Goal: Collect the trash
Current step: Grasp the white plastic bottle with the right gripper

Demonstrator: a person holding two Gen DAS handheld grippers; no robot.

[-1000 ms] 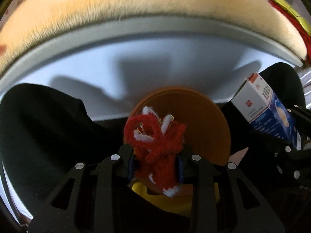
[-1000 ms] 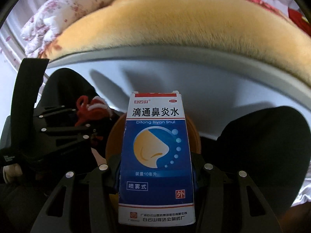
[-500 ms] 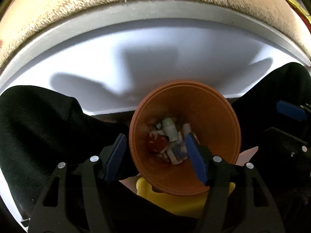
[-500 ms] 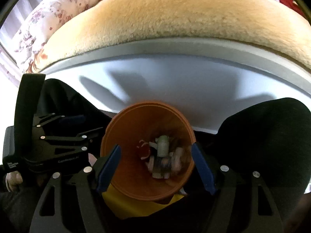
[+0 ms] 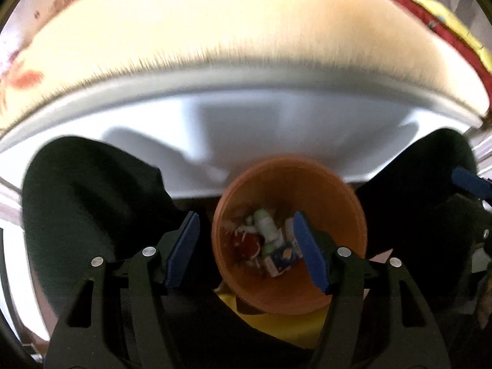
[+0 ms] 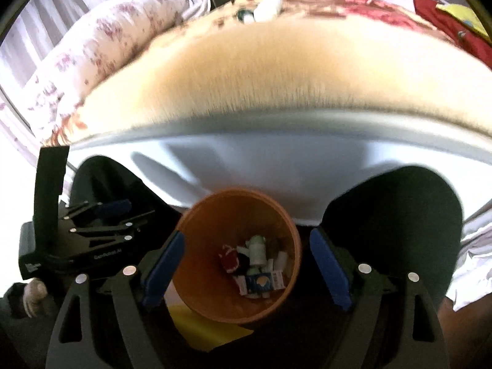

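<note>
An orange bin stands below both grippers, between the person's black-clad knees; it also shows in the right wrist view. In it lie the red knitted scrap, the blue and white medicine box and several small white and green bottles. The same scrap and box show in the right wrist view. My left gripper is open and empty above the bin. My right gripper is open and empty above it too. The left gripper shows to the left of the bin.
A white table edge lies just beyond the bin, with a tan plush blanket behind it. The person's black knees flank the bin. A floral pillow lies at the back left. Something yellow lies under the bin.
Both grippers opened: the left let go of the red knitted scrap and the right let go of the medicine box. Both now lie in the orange bin. Both grippers have since risen.
</note>
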